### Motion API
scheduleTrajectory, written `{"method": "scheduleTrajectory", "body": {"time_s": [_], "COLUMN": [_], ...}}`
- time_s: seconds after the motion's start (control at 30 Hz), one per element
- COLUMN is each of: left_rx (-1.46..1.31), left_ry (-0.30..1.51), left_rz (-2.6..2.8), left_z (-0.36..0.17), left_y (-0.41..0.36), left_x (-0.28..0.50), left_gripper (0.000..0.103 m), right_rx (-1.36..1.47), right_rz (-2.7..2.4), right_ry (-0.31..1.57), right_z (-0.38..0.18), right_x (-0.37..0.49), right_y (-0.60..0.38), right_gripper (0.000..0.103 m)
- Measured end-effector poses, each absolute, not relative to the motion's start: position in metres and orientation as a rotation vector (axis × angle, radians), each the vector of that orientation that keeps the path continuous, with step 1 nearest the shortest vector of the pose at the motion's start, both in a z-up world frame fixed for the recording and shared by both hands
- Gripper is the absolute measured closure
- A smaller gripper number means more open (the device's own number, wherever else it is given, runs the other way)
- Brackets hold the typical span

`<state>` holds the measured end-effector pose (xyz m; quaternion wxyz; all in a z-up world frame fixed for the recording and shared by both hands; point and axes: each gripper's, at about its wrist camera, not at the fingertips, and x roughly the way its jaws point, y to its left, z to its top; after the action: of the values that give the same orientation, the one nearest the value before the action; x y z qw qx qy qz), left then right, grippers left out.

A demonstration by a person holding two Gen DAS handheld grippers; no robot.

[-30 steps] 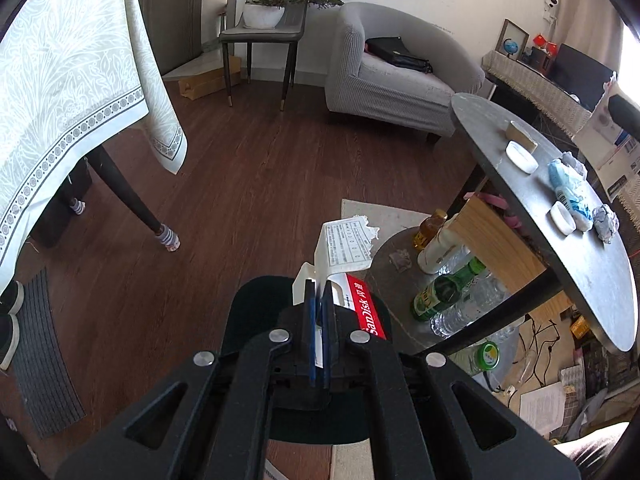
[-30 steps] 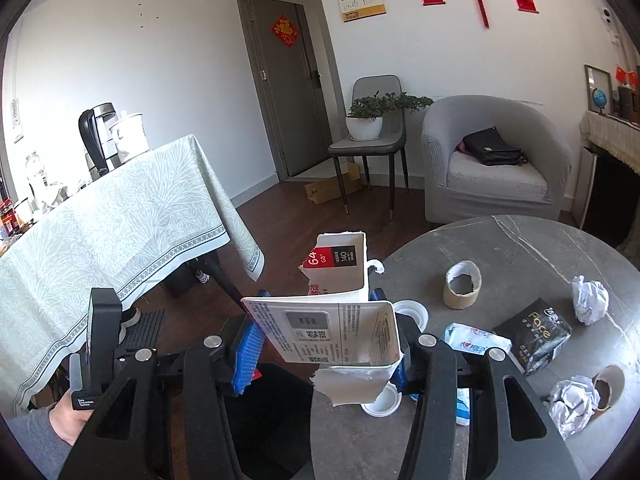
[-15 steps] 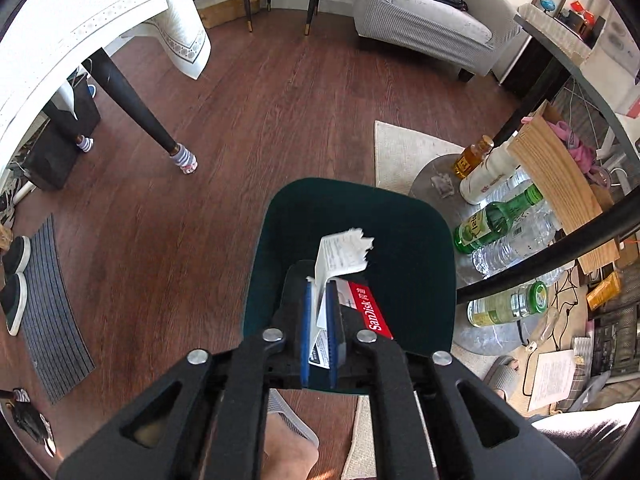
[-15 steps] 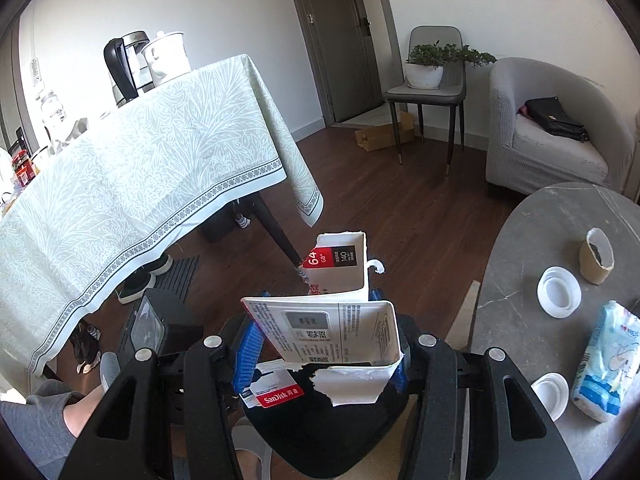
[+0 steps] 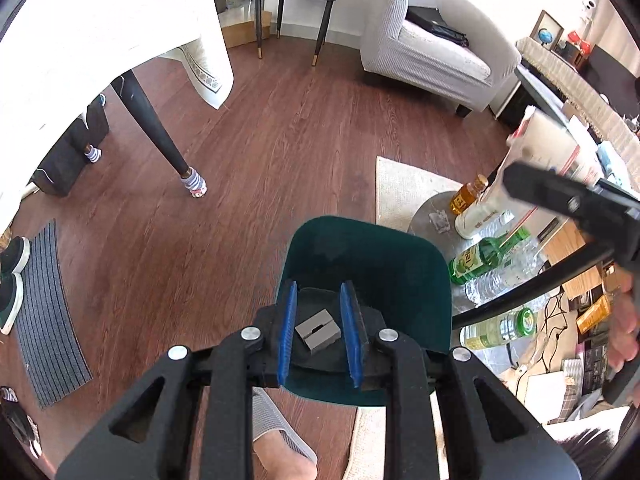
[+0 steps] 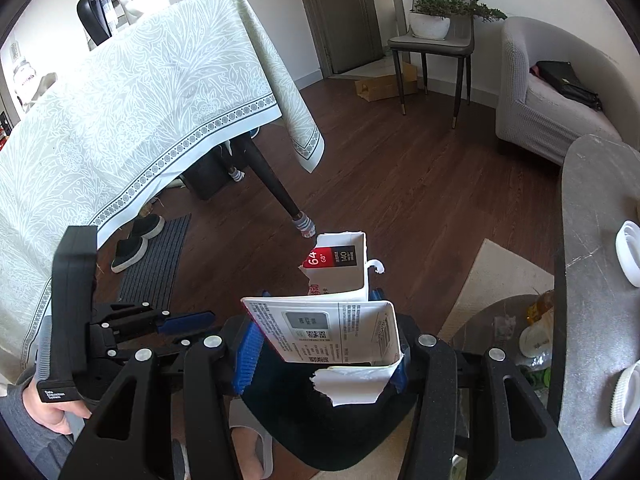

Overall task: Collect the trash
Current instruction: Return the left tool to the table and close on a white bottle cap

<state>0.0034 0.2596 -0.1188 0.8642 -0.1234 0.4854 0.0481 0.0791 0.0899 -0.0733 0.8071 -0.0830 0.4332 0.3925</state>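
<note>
Torn white card packaging (image 6: 340,320), red-and-black "64 GB" panel, printed back, ragged lower edge: clamped in right gripper (image 6: 322,354) above dark green bin (image 5: 372,264). Left gripper (image 5: 318,330): jaws just opened, empty, over same bin.

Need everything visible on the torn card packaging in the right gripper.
The packaging is torn white card, folded open, looking like thin cardboard. Its near panel carries small print, a grey label and codes; the upright far flap shows a red and black patch reading 64 GB. A ragged white strip hangs from its lower edge. The right gripper has its blue-padded jaws closed on it, holding it above the dark bin. Nothing else touches it.
</note>
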Motion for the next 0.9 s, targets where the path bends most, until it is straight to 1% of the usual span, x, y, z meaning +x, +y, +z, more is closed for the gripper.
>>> {"method": "scheduleTrajectory", "body": {"time_s": [0.1, 0.17, 0.2, 0.27, 0.47, 0.57, 0.6, 0.77, 0.9], "left_rx": [-0.272, -0.284, -0.286, -0.279, -0.281, -0.28, -0.281, -0.305, -0.309], "left_ry": [0.95, 0.91, 0.891, 0.85, 0.762, 0.737, 0.731, 0.694, 0.658], "left_rz": [0.1, 0.094, 0.093, 0.09, 0.068, 0.07, 0.071, 0.071, 0.066], "left_z": [-0.098, -0.085, -0.079, -0.067, -0.039, -0.031, -0.028, -0.017, -0.006], "left_y": [0.263, 0.264, 0.263, 0.261, 0.254, 0.253, 0.253, 0.255, 0.252], "left_x": [0.001, -0.001, -0.001, -0.004, -0.002, 0.0, 0.0, 0.004, 0.005], "left_gripper": [0.081, 0.087, 0.088, 0.095, 0.095, 0.095, 0.095, 0.095, 0.095], "right_rx": [-0.2, -0.214, -0.225, -0.248, -0.329, -0.364, -0.374, -0.386, -0.377], "right_rz": [0.838, 0.839, 0.839, 0.835, 0.824, 0.82, 0.816, 0.818, 0.859], "right_ry": [0.958, 0.986, 1.001, 1.033, 1.12, 1.135, 1.133, 1.137, 1.111], "right_z": [-0.087, -0.098, -0.105, -0.117, -0.151, -0.158, -0.159, -0.159, -0.145], "right_x": [0.078, 0.077, 0.076, 0.072, 0.064, 0.059, 0.057, 0.054, 0.048], "right_y": [0.098, 0.102, 0.105, 0.107, 0.115, 0.116, 0.116, 0.109, 0.103], "right_gripper": [0.051, 0.051, 0.051, 0.051, 0.05, 0.036, 0.034, 0.033, 0.033]}}
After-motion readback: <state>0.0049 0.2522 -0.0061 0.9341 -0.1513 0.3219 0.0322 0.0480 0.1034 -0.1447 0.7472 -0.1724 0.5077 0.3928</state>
